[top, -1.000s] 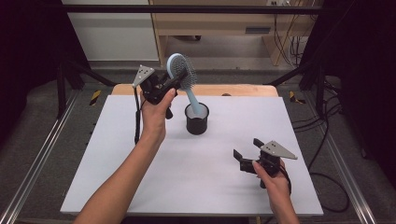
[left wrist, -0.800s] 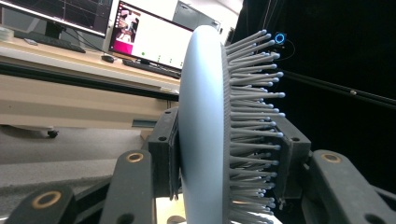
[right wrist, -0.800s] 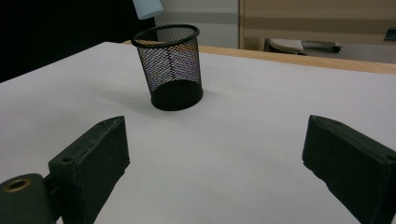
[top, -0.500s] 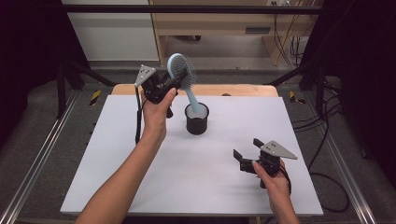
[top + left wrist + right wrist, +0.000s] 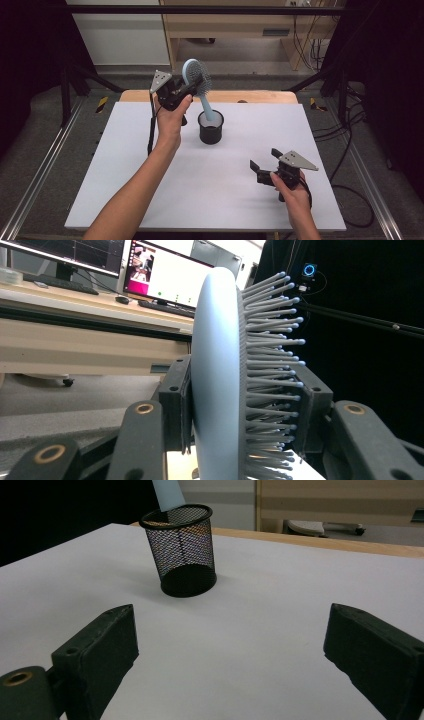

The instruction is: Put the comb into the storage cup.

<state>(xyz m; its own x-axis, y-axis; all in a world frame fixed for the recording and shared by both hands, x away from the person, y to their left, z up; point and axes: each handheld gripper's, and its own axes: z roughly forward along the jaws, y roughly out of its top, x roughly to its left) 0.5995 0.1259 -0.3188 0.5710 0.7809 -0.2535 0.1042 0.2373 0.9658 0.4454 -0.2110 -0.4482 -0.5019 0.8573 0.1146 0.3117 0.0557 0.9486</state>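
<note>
1. We see the left hand-held gripper (image 5: 187, 90) raised over the far part of the bench (image 5: 150, 190), its jaws clamped on the head of a pale blue brush (image 5: 196, 80).
2. In the left gripper view, one jaw presses the brush's (image 5: 217, 375) smooth back and the other presses its bristle tips.
3. The brush's handle slants down into a black mesh cup (image 5: 210, 127), which stands on the bench just right of the left hand (image 5: 170, 120).
4. In the right gripper view the cup (image 5: 182, 550) leans a little, with the handle showing above its rim.
5. The right hand-held gripper (image 5: 262, 165) sits low over the near right part of the bench, jaws spread wide with nothing between them, well apart from the cup.
6. Its jaws point toward the cup.
</note>
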